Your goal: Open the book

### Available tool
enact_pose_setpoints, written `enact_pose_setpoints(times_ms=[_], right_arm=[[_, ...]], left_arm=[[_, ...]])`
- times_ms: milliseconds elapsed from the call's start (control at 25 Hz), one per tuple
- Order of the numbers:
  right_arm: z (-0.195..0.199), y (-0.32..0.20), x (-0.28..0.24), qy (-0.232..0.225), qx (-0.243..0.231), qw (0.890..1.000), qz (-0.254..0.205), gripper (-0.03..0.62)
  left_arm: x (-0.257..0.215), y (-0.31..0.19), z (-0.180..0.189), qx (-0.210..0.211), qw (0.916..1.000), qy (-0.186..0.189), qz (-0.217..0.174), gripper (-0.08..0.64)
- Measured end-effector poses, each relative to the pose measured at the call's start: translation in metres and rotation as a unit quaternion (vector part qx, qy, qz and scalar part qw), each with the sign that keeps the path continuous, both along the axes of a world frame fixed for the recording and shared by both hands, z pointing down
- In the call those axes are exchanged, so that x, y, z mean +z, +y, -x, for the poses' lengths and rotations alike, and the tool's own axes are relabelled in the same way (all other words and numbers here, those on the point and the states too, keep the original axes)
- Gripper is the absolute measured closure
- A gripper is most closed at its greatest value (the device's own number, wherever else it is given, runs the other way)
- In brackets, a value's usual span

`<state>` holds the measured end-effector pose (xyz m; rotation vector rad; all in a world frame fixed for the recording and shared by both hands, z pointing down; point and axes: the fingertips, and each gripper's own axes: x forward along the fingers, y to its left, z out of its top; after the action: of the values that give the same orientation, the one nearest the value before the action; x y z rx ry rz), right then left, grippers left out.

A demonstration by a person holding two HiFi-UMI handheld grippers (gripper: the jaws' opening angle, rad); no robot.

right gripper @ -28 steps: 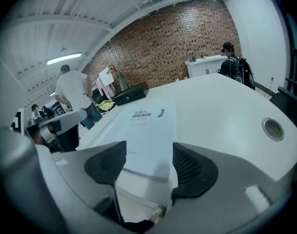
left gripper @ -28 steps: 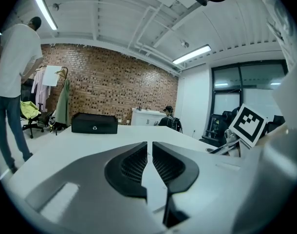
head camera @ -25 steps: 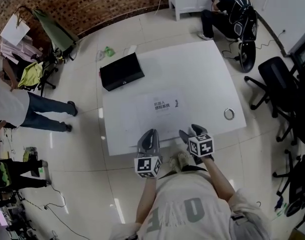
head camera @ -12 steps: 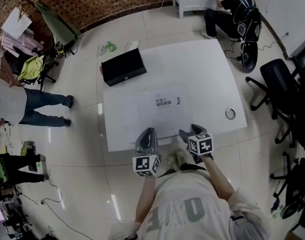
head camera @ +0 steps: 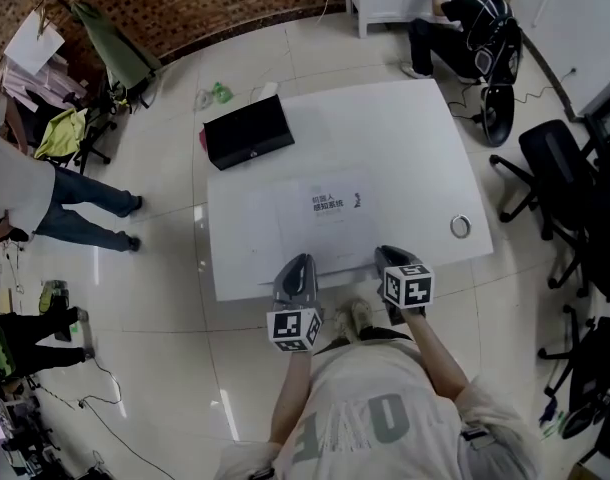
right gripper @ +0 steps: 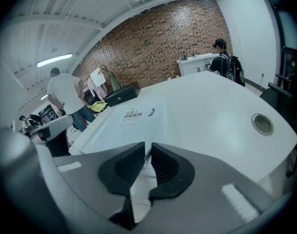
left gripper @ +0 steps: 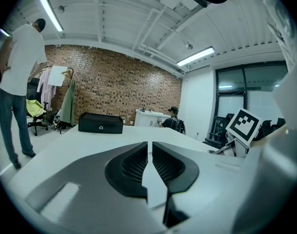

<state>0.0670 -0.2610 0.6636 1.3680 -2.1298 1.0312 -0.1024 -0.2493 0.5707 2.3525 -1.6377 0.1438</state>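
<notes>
A white book (head camera: 325, 223) with a dark printed title lies closed and flat on the white table (head camera: 405, 148), near its front edge. In the right gripper view the book (right gripper: 134, 118) stretches away ahead of the jaws. My right gripper (head camera: 390, 258) is at the book's near right corner. Its jaws are closing to a narrow slit, and a thin white edge of the cover shows between the right gripper's (right gripper: 147, 152) tips. My left gripper (head camera: 295, 268) is shut and empty at the table's front edge, left of the book's near side; the left gripper (left gripper: 149, 152) points almost level across the tabletop.
A black case (head camera: 245, 136) sits at the table's far left corner. A small metal ring (head camera: 459, 227) lies near the right edge. Office chairs (head camera: 555, 158) stand to the right. One person (head camera: 45, 203) stands at the left and another (head camera: 465, 23) crouches at the back.
The right gripper's jaws, spread wide before, have come together at the book's near right corner. The left gripper has stayed shut in place.
</notes>
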Motion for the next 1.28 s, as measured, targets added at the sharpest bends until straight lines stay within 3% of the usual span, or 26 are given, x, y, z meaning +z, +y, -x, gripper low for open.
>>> enact_pose_setpoints(times_ms=[120,560,920,1080,1200,1280], right_arm=[[-0.003,0.0,0.002,0.023,0.004,1.0,0.0,0.56],[-0.001,0.001,0.0,0.079,-0.007,0.997,-0.012,0.558],[0.004,0.0,-0.015,0.07,-0.022,0.997,-0.03,0.58],[0.006,-0.001,-0.032,0.05,-0.018,0.997,-0.049,0.584],[0.016,-0.005,-0.054,0.029,-0.022,0.997,-0.071,0.586],[0.028,-0.007,-0.07,0.015,-0.031,0.996,-0.085,0.588]], left_arm=[[0.0,0.0,0.002,-0.002,1.0,0.001,-0.001,0.523],[0.001,0.005,0.008,-0.006,1.0,0.005,-0.001,0.523],[0.003,0.005,0.009,-0.006,0.9999,0.008,0.0,0.523],[0.005,0.005,-0.011,0.031,0.9995,0.004,0.003,0.52],[0.011,0.003,-0.042,0.093,0.9955,-0.005,0.019,0.417],[0.016,0.004,-0.061,0.132,0.9905,-0.033,0.019,0.359]])
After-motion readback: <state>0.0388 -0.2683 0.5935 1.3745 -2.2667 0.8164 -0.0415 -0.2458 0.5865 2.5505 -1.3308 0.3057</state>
